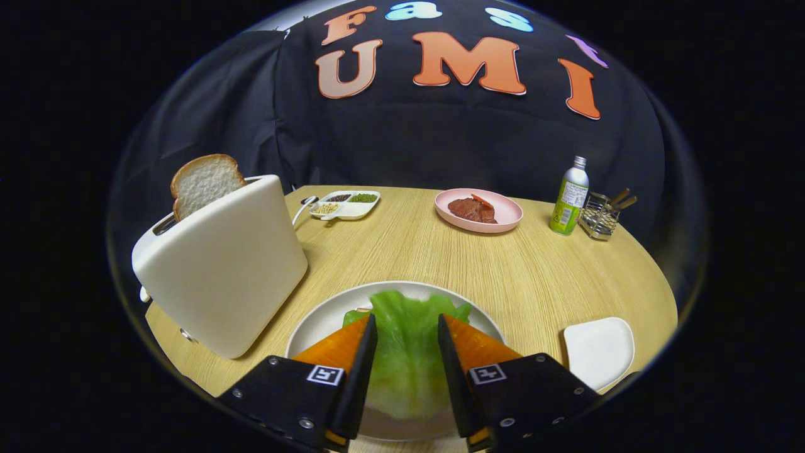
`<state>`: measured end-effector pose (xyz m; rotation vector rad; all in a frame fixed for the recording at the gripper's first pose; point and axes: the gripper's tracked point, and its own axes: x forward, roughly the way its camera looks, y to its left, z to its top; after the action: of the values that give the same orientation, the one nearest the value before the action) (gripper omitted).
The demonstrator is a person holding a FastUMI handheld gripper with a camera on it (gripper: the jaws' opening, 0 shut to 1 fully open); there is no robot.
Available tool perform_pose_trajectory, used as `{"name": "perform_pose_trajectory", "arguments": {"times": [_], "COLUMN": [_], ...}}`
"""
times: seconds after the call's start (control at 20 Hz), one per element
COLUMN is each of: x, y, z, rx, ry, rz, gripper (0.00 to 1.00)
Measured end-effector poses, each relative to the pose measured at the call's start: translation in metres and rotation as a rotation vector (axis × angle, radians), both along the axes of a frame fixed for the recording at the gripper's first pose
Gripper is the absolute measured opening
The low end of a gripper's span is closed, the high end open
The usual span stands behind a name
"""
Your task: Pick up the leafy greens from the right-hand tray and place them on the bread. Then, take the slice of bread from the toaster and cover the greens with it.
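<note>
Two fingers of the tongs (407,330) are held apart astride the leafy greens (405,352) on the white plate (314,324) | bread slice (202,181) is seen upright in the toaster (226,270), close beside the plate | open bench (534,277) lies beyond.

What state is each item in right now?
gripper: open, fingers straddling the lettuce
lettuce leaf: lying on the white plate
bread slice: upright in toaster slot, popped up
small white tray: bare
bottle: upright, capped
pink plate: holds meat
</note>
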<state>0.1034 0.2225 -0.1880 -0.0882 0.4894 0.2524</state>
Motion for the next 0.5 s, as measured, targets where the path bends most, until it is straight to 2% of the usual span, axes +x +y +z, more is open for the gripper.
{"name": "perform_pose_trajectory", "arguments": {"times": [0.1,0.35,0.5], "x": [0.001,-0.004,-0.007], "y": [-0.001,0.004,0.003], "z": [0.002,0.024,0.043], "rx": [0.013,0.077,0.066], "ry": [0.001,-0.018,-0.045], "rz": [-0.015,-0.038,-0.059], "gripper": [0.69,0.85,0.96]}}
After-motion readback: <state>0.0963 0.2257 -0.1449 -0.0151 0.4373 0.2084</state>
